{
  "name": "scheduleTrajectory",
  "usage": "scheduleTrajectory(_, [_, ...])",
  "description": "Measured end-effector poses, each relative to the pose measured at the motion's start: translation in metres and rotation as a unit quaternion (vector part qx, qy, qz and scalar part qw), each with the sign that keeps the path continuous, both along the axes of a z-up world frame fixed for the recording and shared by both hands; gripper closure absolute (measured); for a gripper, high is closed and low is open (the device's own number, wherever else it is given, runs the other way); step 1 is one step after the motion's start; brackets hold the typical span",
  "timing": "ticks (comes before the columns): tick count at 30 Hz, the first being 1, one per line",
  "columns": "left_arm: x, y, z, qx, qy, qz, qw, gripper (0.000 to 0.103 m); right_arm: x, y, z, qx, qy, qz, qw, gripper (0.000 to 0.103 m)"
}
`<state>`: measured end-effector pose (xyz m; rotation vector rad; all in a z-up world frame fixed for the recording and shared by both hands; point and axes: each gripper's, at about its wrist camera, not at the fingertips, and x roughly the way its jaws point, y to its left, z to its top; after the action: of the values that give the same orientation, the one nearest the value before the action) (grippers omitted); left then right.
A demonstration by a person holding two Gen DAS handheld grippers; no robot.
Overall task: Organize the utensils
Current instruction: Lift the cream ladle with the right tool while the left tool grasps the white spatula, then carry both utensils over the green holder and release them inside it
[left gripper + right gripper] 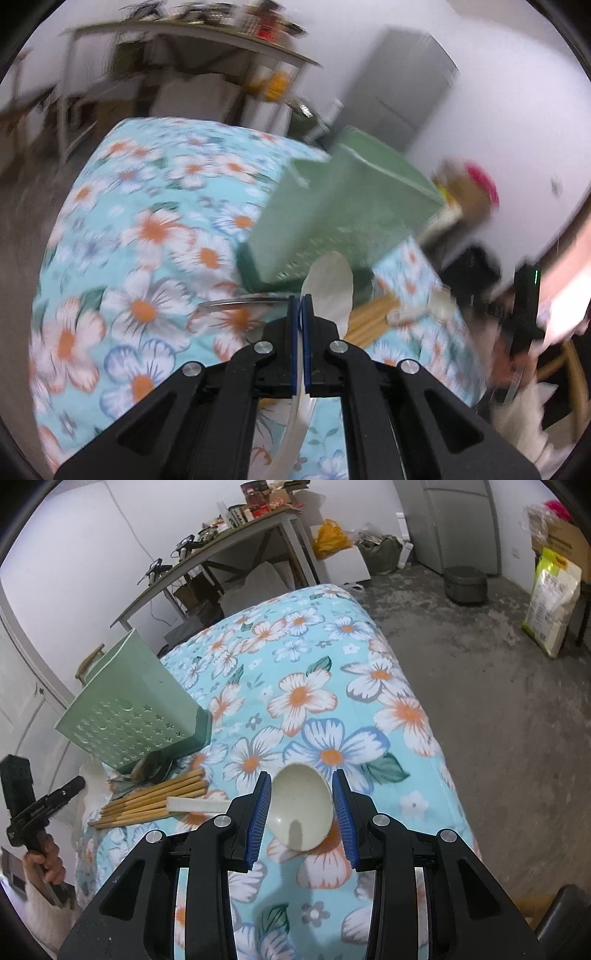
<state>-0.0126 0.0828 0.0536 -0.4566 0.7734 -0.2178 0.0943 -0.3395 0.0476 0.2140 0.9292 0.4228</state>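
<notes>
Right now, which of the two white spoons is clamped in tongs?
The translucent white spoon in the shut left tongs. The cream ladle spoon lies unpinched on the floral cloth between the right tongs.

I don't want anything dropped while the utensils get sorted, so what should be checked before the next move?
1. Left gripper has hold of the white spoon: ok, shut on its handle.
2. Green basket standing on the cloth: ok.
3. Room inside the basket: cannot tell, its inside is not shown.
4. Right gripper free of the round spoon: ok, jaws open on either side of the bowl, which lies on the cloth.
5. Chopsticks and metal utensils put away: not ok, they lie loose by the basket's base.
6. Left wrist view sharp enough to aim: not ok, blurred.
</notes>
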Motion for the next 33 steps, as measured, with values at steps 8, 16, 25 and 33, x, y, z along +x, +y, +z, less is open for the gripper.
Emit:
scheduleTrajectory(8, [-0.022,0.034,-0.029,-0.166,-0.016,0.189,0.9677,0.101,-0.002,0.000,-0.024,-0.003,0.043,-0.018,0.999,0.067])
scheduleTrajectory(16, [-0.056,0.012,-0.038,-0.156,-0.048,0.274,0.9476,0.101,-0.003,-0.003,-0.036,0.062,0.060,-0.055,0.995,0.096])
scheduleTrajectory(25, [-0.065,0.021,-0.048,-0.159,-0.025,0.291,0.9431,0.099,-0.010,-0.011,0.001,0.015,-0.021,-0.115,0.993,0.098])
scheduleTrajectory(33, [-0.051,0.051,-0.037,-0.116,-0.004,0.155,0.9812,0.051,0.003,-0.007,0.017,-0.018,-0.031,-0.091,0.995,0.099])
